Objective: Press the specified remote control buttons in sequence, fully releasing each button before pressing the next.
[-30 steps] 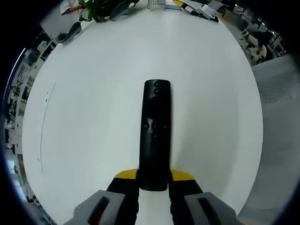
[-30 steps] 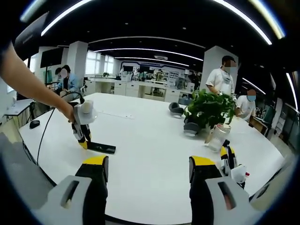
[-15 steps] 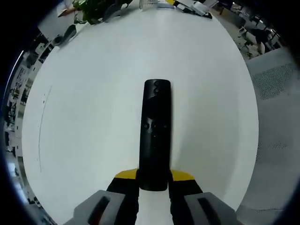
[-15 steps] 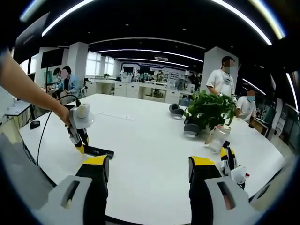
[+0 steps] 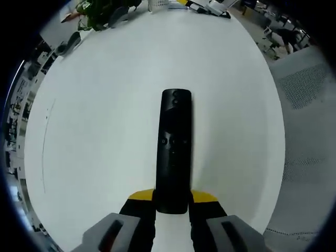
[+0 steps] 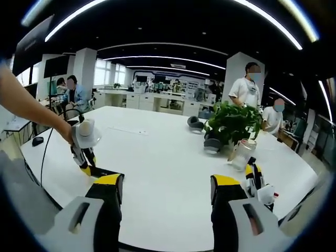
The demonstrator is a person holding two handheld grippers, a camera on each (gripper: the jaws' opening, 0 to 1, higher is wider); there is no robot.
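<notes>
Low in the left gripper view, the left gripper (image 5: 172,205) clasps the near end of a slim black plastic remote control (image 5: 174,149) lying along the round white bench (image 5: 94,131). At the bottom of the right gripper view the right gripper (image 6: 166,197) stands released, apparently above the bench surface; a leafy green potted plant (image 6: 231,123) sits at the right.

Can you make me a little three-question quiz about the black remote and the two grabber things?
1. True or false: the left gripper is shut on the remote control.
2. The right gripper is: A) open and holding nothing, B) shut on a cup, C) pressing a button.
3. Fill the gap: in the right gripper view, the potted plant stands on the white ____.

Key
1. True: its jaws hold the near end of the remote, which points away over the table.
2. A: its jaws stand apart above the table, well away from the remote.
3. table.
</notes>
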